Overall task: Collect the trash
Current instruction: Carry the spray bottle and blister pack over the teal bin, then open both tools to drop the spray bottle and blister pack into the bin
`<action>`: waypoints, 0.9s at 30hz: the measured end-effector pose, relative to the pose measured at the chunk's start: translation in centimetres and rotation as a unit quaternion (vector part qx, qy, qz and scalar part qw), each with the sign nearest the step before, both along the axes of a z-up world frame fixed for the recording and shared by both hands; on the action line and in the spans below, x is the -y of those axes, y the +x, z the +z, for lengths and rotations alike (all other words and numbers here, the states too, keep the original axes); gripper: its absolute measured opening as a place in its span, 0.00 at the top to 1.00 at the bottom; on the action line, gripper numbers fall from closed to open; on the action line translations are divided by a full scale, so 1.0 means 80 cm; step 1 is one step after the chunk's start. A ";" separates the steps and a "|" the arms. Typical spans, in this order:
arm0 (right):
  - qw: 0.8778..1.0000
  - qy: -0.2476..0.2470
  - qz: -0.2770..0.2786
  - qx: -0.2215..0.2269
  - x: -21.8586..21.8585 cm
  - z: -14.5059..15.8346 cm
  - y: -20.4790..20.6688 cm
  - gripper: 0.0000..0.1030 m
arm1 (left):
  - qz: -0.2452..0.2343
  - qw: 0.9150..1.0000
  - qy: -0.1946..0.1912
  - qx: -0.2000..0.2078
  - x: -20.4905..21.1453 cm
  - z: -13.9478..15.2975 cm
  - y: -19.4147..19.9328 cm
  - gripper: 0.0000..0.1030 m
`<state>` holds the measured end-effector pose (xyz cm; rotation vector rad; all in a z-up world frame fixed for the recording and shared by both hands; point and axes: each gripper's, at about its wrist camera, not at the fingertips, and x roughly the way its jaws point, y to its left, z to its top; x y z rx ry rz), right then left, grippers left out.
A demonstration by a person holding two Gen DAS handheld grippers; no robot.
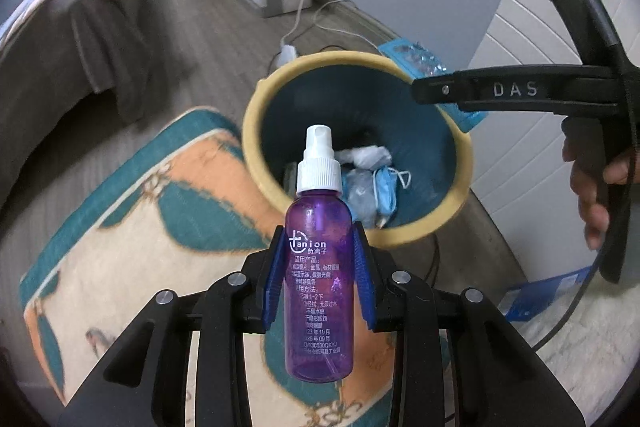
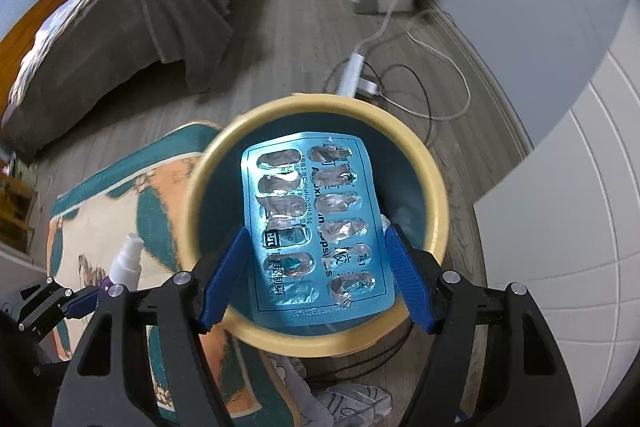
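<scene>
Two items: I am carrying a purple plastic spray bottle point(image 1: 320, 267) and a blue foil blister sheet point(image 2: 316, 227).
Left claw point(image 1: 320, 279): clamping the bottle mid-body; looking light, stiff, slick.
Right claw point(image 2: 316, 263): pinching the sheet's edges; thin, bendy.
Bin: yellow-rimmed blue wastebasket point(image 2: 432, 187) sitting below both.
Room: patterned rug point(image 1: 140, 227), wooden floor point(image 1: 192, 39), bed point(image 2: 120, 27).

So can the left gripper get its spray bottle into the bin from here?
Probably yes: the left gripper holds the spray bottle just short of the bin, whose mouth lies open; the right gripper with its blister pack crowds only one side.
</scene>
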<state>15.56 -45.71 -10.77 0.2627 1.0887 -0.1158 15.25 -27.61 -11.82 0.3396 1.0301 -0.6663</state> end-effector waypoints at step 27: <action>0.995 -0.011 -0.009 -0.094 -0.004 -0.074 0.046 0.32 | -0.014 0.999 0.024 0.027 0.049 -0.027 0.068 0.53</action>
